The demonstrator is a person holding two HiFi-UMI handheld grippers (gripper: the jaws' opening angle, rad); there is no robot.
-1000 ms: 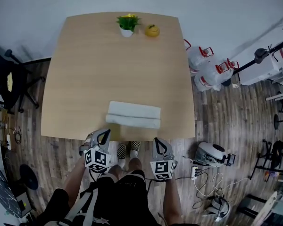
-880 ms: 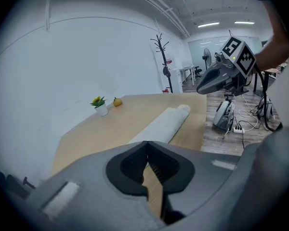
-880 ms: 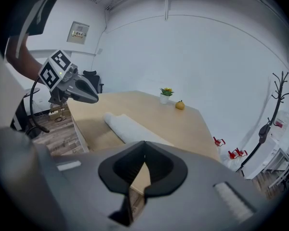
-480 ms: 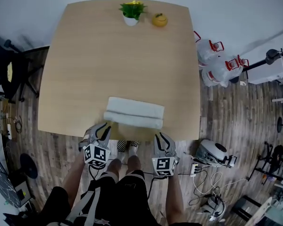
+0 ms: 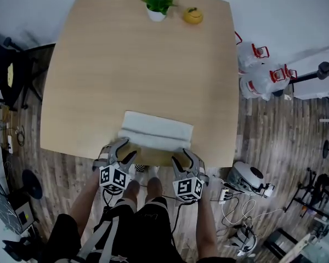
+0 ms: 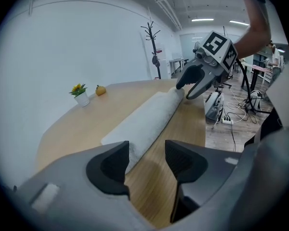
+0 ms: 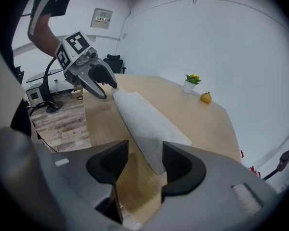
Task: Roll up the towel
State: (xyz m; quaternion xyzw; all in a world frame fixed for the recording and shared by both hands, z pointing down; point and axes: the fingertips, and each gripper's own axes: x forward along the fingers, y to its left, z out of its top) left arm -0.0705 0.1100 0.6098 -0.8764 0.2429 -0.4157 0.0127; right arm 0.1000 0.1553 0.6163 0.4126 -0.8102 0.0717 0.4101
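Reaching in from the bottom of the head view, the left tool (image 5: 123,147) and the right tool (image 5: 183,156) now sit at the two near corners of the towel (image 5: 156,130). A second ago they hung lower in the frame, off the desk (image 5: 126,64) edge and over the wooden floor (image 5: 55,179), with their jaws closed. Both have since come up to the desk's near edge, and the jaws of both have just been opening.

In the left gripper view the jaws stand well apart. The towel's left end lies just ahead of the gap, close by one jaw tip, and neither pad presses on it. The right gripper view shows the same: the jaws are wide, the towel's right end is just beyond the gap, and nothing is gripped.

The towel lies in the lower middle of the head view, close to the desk's near edge. It has a thick roll along its near side and a flat strip beyond that. Its shape and place on the desk match the earlier frames.

A potted plant (image 5: 158,5) and a yellow fruit (image 5: 193,16) stand at the far edge as before. They appear higher in the frame now, and so does the whole desk.
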